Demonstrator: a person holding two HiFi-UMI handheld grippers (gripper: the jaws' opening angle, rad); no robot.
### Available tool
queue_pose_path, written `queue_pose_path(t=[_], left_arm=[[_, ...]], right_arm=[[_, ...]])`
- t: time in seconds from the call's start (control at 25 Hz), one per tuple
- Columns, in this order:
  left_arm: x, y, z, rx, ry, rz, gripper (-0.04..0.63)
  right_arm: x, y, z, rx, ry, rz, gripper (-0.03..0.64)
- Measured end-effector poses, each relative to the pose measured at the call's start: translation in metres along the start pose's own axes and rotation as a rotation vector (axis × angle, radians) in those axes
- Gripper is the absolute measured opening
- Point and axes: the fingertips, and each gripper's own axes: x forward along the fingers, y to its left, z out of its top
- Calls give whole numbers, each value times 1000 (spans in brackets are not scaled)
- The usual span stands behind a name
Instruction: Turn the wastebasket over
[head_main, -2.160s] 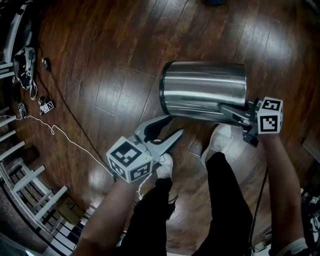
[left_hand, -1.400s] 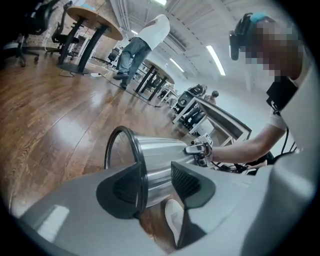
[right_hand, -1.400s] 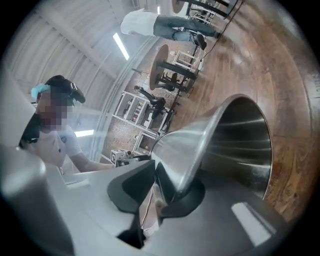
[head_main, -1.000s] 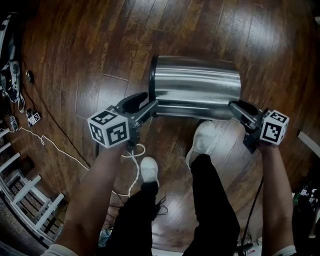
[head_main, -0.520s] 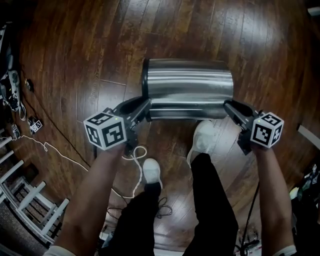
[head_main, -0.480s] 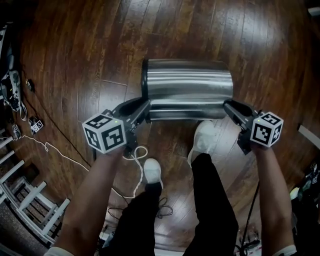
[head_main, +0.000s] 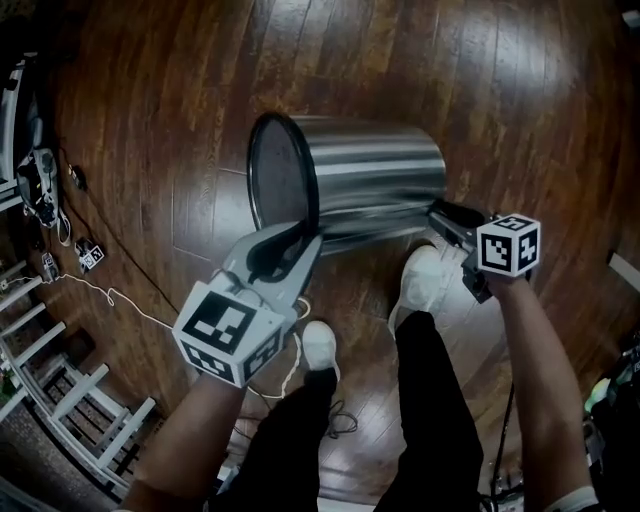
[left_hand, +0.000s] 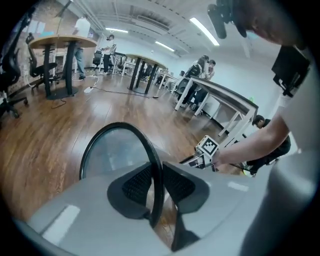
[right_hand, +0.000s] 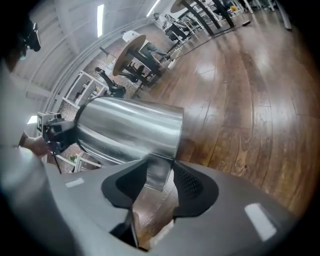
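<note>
Head view shows the shiny cylindrical steel wastebasket lying sideways over the dark wooden floor. The left tool is clamped on its black rim; the right tool pinches the opposite end's edge

Bare floor beyond wastebasket, shoes close beneath it, cord and white rack at left

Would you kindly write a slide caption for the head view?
Left gripper and right gripper clamp opposite ends of a steel wastebasket held sideways.
</note>
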Motion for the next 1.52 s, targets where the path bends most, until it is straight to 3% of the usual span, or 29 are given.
queue_pose_path(t=[0.04,0.12,0.28,0.48,0.56,0.64,0.88,0.96,1.04,1.24,1.4,1.52], left_arm=[[4,-8,4,27,2,2,74],[15,-27,12,81,9,1,74],[38,-65,20,152,20,-20,71],[66,-103,16,242,54,-54,74],[75,-114,15,267,59,-42,74],[85,-127,12,284,72,-34,72],[120,-162,-26,254,145,-124,75],[132,-168,-39,246,167,-167,52],[137,-167,-42,254,184,-181,50],[142,-165,-44,227,224,-218,54],[109,-153,-22,255,143,-215,54],[53,-150,-2,214,73,-249,54]], right_arm=[[-1,-3,-2,-23,23,-21,152],[-5,-5,-8,-87,94,-55,251],[-29,9,1,-156,126,-90,245],[-51,67,30,-204,44,4,245],[-56,68,30,-221,37,-13,183],[-61,58,24,-220,41,-43,169],[-61,28,-8,-207,111,-116,132],[-59,23,-14,-199,129,-117,155],[-58,23,-16,-191,136,-113,236],[-78,21,-31,-234,184,-199,247],[-109,56,-34,-251,142,-245,256],[-138,106,-39,-268,92,-274,255]])
